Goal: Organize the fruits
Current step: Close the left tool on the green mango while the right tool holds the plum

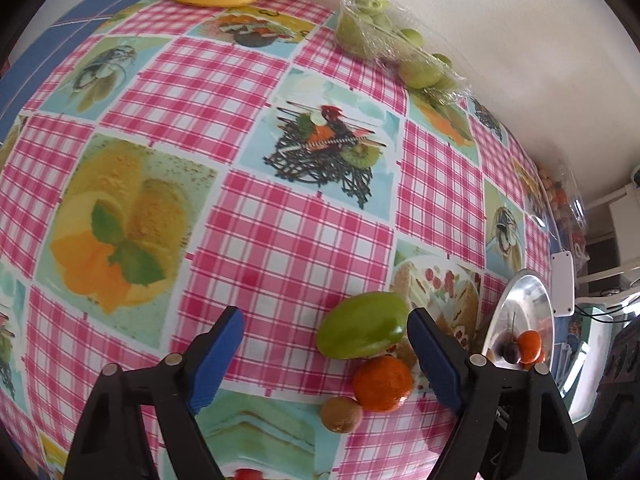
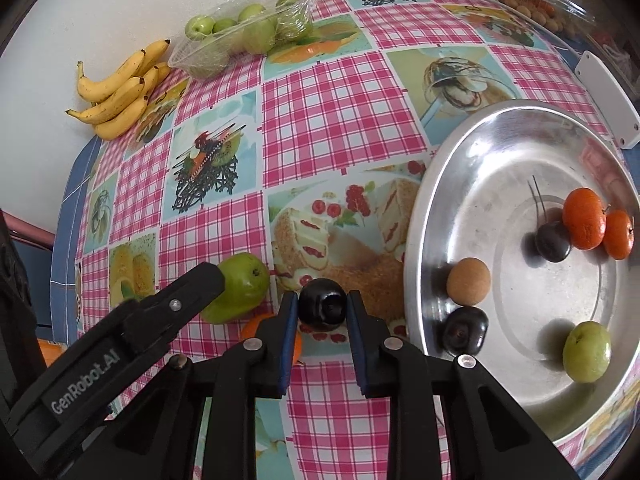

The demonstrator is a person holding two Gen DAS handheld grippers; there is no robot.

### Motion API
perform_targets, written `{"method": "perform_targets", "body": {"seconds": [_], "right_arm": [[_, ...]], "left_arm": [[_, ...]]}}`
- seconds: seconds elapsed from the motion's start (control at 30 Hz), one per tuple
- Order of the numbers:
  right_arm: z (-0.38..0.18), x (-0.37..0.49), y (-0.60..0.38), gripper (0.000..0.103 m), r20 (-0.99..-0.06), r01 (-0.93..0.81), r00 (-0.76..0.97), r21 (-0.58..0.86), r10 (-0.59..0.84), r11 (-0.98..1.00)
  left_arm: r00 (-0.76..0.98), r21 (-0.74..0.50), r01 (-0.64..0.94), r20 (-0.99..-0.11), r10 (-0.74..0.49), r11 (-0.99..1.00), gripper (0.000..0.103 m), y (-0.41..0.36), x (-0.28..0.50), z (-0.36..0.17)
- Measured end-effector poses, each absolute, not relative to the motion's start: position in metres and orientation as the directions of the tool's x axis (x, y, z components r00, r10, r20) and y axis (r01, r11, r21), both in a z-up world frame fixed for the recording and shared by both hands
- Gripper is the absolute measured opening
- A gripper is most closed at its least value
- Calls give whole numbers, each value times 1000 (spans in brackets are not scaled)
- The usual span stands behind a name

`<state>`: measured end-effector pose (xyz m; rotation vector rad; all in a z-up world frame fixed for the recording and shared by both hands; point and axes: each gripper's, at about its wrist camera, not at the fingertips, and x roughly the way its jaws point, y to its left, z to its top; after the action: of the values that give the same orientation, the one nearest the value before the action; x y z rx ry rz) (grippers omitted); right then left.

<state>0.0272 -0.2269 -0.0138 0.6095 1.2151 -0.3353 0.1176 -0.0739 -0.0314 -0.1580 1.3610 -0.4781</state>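
Note:
My right gripper (image 2: 322, 307) is shut on a dark plum (image 2: 322, 306), held just left of the steel plate (image 2: 500, 128). The plate holds two tangerines (image 2: 585, 218), a dark cherry (image 2: 553, 242), a brown round fruit (image 2: 468, 281), another dark plum (image 2: 465, 330) and a green guava (image 2: 587, 351). My left gripper (image 1: 326, 330) is open above the tablecloth, its right finger beside a green mango (image 1: 362, 325). A tangerine (image 1: 382, 383) and a small brown fruit (image 1: 341, 414) lie just below the mango. The mango also shows in the right wrist view (image 2: 239, 287), behind the left gripper's arm.
A bunch of bananas (image 2: 118, 92) and a clear tray of green apples (image 2: 244, 34) lie along the far wall. A clear box of small fruits (image 2: 532, 4) and a white device (image 2: 608, 98) sit beyond the plate. The table (image 1: 240, 240) has a pink checked cloth.

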Motion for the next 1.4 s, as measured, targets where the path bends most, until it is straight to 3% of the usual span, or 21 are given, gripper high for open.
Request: {"method": "perform_targets", "body": {"seconds": [0.4,0.6,0.67,1.4], "right_arm": [[-8,19,-228,26,-946,528,319,231,61,818],[-8,17,-230,26,-945,527,321,234,64,817],[-7,17,-231,26,-944,527,323,236,65,817],[1,20,-226,26,-931,509,355,270,86,818]], "left_arm": [[124,-360,250,-909,-399,899,78,-95,112,-38],[136,-356,247,-908,-396,901,68,-97,111,-38],[138,-356,249,-907,-397,901,56,-98,111,-38],[150,-383,187,-899,-412,905,56,-78,112,-34]]}}
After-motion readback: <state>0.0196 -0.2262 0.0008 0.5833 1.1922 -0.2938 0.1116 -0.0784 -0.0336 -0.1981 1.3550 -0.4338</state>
